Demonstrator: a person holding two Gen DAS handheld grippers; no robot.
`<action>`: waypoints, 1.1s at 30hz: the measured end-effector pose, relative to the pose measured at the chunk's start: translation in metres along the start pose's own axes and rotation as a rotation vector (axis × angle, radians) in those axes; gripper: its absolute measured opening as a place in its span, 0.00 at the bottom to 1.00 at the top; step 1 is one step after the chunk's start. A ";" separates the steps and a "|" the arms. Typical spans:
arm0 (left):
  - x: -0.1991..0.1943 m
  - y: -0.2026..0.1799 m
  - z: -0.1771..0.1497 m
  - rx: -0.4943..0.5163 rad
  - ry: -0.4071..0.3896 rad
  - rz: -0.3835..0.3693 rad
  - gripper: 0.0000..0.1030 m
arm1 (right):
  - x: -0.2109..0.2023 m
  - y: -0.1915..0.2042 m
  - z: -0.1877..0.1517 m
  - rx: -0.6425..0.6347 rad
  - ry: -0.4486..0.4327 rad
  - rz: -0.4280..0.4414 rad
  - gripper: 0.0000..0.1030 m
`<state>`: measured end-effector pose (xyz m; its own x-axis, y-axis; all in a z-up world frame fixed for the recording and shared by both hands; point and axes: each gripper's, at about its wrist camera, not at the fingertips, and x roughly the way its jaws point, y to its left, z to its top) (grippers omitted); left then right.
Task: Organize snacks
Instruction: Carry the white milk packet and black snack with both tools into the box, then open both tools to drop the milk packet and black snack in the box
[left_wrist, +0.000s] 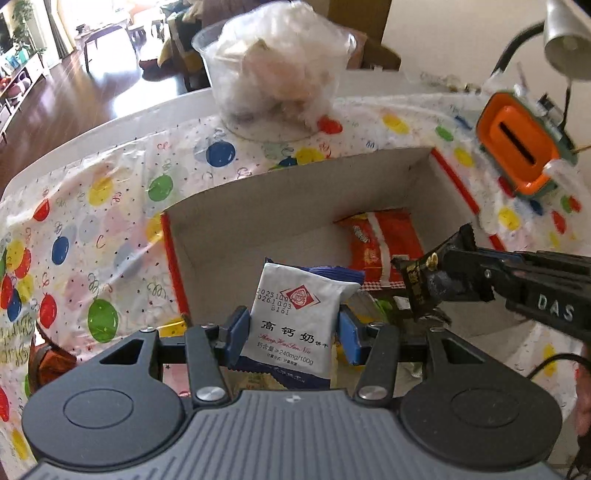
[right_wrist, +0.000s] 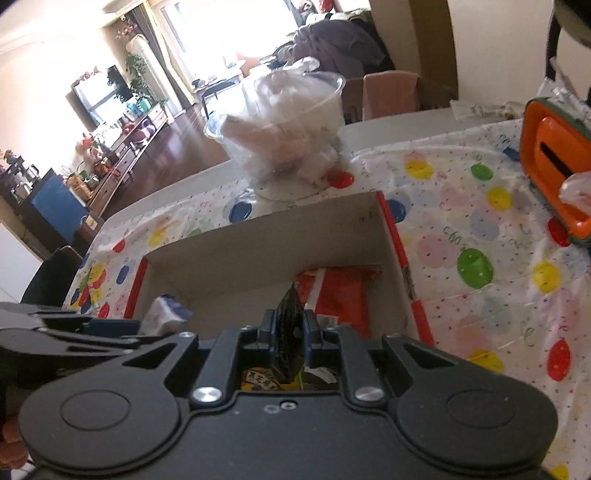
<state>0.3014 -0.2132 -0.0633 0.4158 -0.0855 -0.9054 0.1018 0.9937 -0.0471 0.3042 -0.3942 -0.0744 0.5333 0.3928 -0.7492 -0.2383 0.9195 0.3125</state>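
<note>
Over the open cardboard box (left_wrist: 295, 206), left tool (left_wrist: 291, 332) clamping a white biscuit packet (left_wrist: 295, 325), right tool (right_wrist: 288, 325) pinching a black snack packet (right_wrist: 290, 332), red snack bag (left_wrist: 384, 243) inside the box

- Daylight floods in from windows (right_wrist: 207, 33) at the far end of the room, which are blown out to white in both views.
- The tablecloth (left_wrist: 110, 206) is evenly and brightly lit, with a mild sheen.
- The cardboard box (left_wrist: 295, 206) has a shaded interior.
- Fisheye distortion bends the table edge and room lines.
- The right wrist view is softer and slightly smeared; the plastic tub (right_wrist: 284, 133) looks hazy.
</note>
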 end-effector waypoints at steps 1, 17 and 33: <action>0.004 -0.002 0.002 0.002 0.009 0.006 0.49 | 0.004 -0.001 0.001 0.001 0.014 0.009 0.12; 0.056 -0.014 0.020 -0.002 0.187 0.013 0.48 | 0.042 -0.005 -0.004 -0.014 0.125 0.056 0.12; 0.035 -0.009 0.013 -0.037 0.101 -0.030 0.48 | 0.030 -0.009 -0.002 -0.067 0.155 0.044 0.26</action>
<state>0.3273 -0.2258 -0.0892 0.3195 -0.1097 -0.9412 0.0788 0.9929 -0.0890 0.3206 -0.3910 -0.1005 0.3912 0.4212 -0.8183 -0.3145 0.8968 0.3112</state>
